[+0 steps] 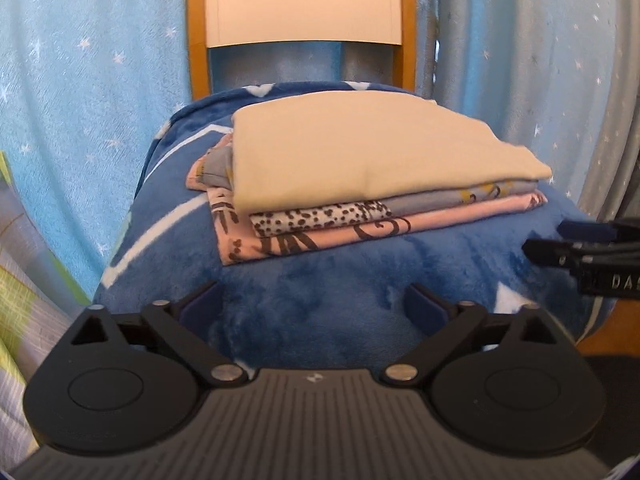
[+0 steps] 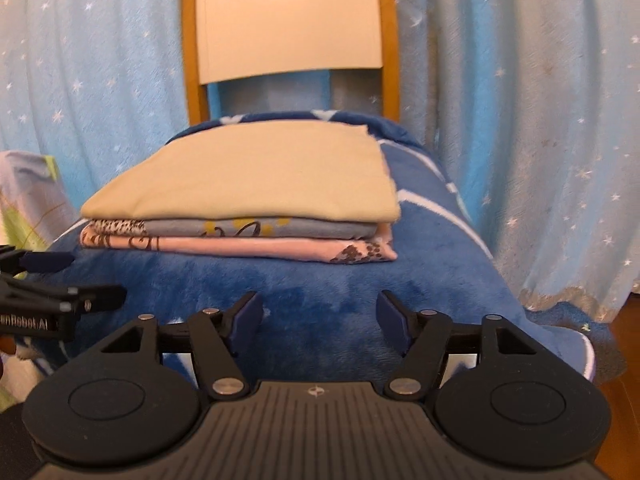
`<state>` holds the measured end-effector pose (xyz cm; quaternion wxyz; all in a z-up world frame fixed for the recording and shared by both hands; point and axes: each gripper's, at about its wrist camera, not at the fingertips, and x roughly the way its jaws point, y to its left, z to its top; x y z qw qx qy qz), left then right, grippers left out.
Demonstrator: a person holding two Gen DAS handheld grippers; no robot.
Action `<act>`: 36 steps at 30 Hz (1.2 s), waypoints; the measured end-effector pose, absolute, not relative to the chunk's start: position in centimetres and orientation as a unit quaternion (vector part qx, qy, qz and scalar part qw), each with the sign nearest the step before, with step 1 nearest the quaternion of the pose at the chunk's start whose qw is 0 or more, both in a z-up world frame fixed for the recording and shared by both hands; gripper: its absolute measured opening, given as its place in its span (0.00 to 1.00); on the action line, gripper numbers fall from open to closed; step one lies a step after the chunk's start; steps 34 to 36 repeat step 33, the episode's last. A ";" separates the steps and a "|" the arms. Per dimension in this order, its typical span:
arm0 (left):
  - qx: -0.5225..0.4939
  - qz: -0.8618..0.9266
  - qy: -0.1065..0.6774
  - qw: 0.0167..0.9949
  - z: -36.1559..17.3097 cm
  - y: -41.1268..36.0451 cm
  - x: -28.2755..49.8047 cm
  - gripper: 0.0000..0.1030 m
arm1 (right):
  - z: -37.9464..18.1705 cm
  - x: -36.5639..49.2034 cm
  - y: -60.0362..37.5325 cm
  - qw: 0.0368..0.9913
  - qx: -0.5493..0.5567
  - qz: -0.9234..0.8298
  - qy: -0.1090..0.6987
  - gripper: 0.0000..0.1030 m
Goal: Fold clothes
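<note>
Folded stack [image 1: 372, 176] resting on blanket-covered chair [image 2: 288, 20].
Left gripper [image 1: 316, 304] and right gripper [image 2: 320, 314] near stack's front, jaws spread, empty; apparently released.

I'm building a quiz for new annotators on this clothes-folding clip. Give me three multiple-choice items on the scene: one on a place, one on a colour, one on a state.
1. Where does the stack of folded clothes rest?
A. on the blue blanket over the chair seat
B. on the floor
C. on a shelf

2. What colour is the top garment?
A. red
B. pale cream
C. black

3. How do the two grippers stand?
A. both shut on cloth
B. one holding a hanger
C. both open, holding nothing

Answers:
1 A, the blue blanket lies under the stack, before the chair back.
2 B, it is cream, above grey and pink layers.
3 C, the left gripper and right gripper have their fingers apart with only blanket between.
</note>
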<state>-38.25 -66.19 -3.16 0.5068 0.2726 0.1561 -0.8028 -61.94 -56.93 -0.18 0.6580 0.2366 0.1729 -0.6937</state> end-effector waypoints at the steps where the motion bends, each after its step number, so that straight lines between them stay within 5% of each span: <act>1: 0.271 -0.802 0.155 0.509 -3.2 -66.1 -38.3 0.99 | -0.3 -61.8 -56.8 0.654 0.232 -0.699 0.173 0.74; 10: 0.253 -0.795 0.159 0.528 -3.4 -66.0 -38.5 1.00 | -1.3 -61.7 -57.2 0.645 0.220 -0.709 0.181 1.00; 36: 0.245 -0.789 0.167 0.537 -3.6 -66.5 -38.4 1.00 | -1.9 -60.9 -57.3 0.633 0.209 -0.723 0.178 1.00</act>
